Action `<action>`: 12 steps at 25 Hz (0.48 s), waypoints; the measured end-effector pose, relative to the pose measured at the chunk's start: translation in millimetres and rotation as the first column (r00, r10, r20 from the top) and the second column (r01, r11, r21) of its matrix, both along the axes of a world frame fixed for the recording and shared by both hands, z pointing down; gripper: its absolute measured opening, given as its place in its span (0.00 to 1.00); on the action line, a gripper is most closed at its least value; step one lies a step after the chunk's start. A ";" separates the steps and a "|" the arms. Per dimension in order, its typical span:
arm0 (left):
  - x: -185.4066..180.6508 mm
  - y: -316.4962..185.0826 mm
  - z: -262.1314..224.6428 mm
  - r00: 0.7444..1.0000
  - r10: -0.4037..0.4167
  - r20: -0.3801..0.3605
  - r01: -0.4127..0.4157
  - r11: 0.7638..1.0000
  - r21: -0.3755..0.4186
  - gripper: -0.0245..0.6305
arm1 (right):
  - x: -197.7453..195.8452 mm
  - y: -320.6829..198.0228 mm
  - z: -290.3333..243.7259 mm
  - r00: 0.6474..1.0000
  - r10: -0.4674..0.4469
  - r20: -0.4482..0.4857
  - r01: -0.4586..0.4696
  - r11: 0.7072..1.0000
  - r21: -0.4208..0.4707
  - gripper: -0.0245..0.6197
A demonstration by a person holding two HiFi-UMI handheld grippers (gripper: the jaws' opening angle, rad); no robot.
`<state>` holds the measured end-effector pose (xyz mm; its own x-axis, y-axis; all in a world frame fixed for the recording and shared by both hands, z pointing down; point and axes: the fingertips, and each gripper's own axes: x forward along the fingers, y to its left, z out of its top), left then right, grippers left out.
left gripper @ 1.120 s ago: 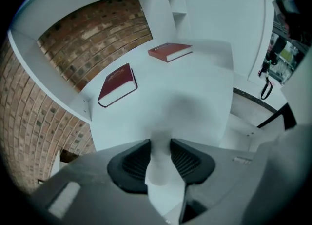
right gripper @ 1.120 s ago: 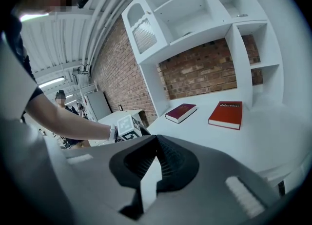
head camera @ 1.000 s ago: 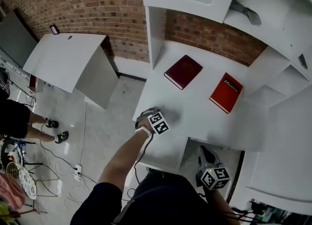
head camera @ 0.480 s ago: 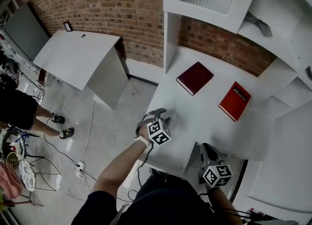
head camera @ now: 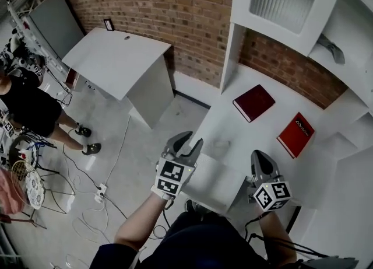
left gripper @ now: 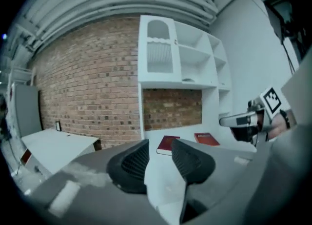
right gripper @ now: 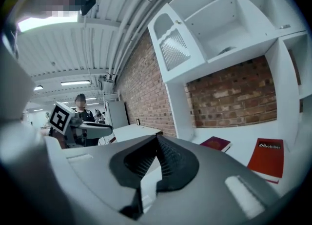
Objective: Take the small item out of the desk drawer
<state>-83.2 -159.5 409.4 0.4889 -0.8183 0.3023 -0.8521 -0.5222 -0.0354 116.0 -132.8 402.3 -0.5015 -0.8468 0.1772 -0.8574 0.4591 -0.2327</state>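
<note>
Grippers hang in the air over the near edge of the white desk (head camera: 233, 128). Both point toward the far brick wall (head camera: 175, 5).

The left gripper (head camera: 187, 144) is at the near left corner of the desk. Its fingers (left gripper: 131, 163) are apart, with a clear gap and nothing between them. They have just been closing a little, but they are not pressing on anything. I think they are kept apart so they are ready to take hold of a handle or the item.

The right gripper (head camera: 260, 160) is further right along the near edge. Its fingers (right gripper: 173, 163) are together at the tips and hold nothing. It looks like it is just waiting, out of the way.

The small item does not show in any view. I think it is still inside the drawer, under the desk top and close to the person. I cannot make out the drawer front or a handle from here, so I cannot tell if it is open.

Far back on the desk lie a dark red book (head camera: 254, 102) and, to its right, a bright red book (head camera: 295, 134). They lie flat, well apart from both grippers, so they should not get in the way.

Nothing of the job looks done yet. Next, a gripper needs to go down to the drawer.
</note>
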 end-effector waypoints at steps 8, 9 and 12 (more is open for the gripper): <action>-73.8 48.2 -75.9 0.950 -0.209 -0.230 0.235 0.968 0.093 0.20 | -24.5 -14.1 -77.3 0.998 -0.050 0.043 0.043 0.986 0.160 0.04; -79.0 52.2 -82.5 0.940 -0.217 -0.263 0.249 0.963 0.098 0.20 | -26.7 -13.0 -85.7 0.997 -0.057 0.044 0.048 0.983 0.179 0.04; -96.5 58.3 -87.6 0.911 -0.252 -0.325 0.298 0.949 0.098 0.20 | -28.9 -9.5 -102.6 0.997 -0.066 0.047 0.054 0.972 0.229 0.04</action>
